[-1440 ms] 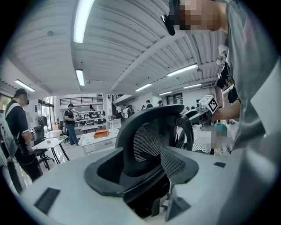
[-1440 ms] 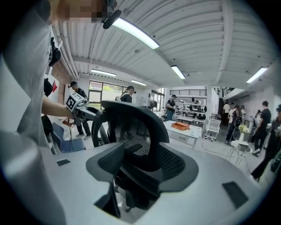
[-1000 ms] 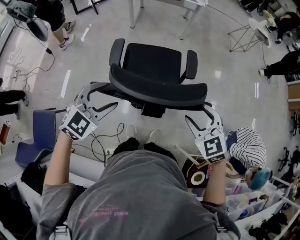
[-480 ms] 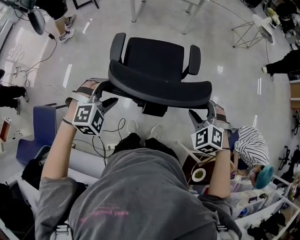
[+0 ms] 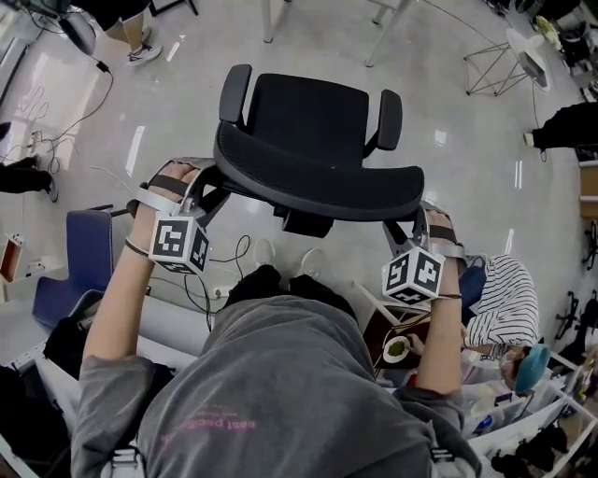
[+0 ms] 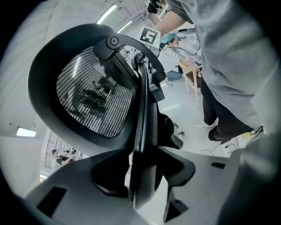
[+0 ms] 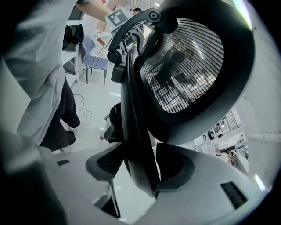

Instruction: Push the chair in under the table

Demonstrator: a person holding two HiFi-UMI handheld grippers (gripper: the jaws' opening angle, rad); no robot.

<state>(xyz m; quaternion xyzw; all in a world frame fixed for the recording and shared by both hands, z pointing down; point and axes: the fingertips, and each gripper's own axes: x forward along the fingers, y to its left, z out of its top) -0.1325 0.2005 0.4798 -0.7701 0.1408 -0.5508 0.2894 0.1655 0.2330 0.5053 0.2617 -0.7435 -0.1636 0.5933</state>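
Your office chair (image 5: 313, 121) sits mid-frame. Left gripper (image 5: 204, 191) jaws have just been closing; it and the right gripper (image 5: 418, 222) both pinch the ends of the stiff backrest rim (image 5: 318, 187). Should roll easy, so push evenly.

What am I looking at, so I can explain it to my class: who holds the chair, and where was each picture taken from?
No robot here: a person holds a two-jaw gripper in each hand. The top-down picture comes from a camera on the person's head; the other two come from cameras riding on the grippers, looking along their jaws. An office chair stands on the shiny floor. The left gripper and the right gripper each clamp one side edge of its mesh backrest; the left jaws have just been closing on it. The patterned cubes belong to the grippers. Metal legs at the top may be the table's.
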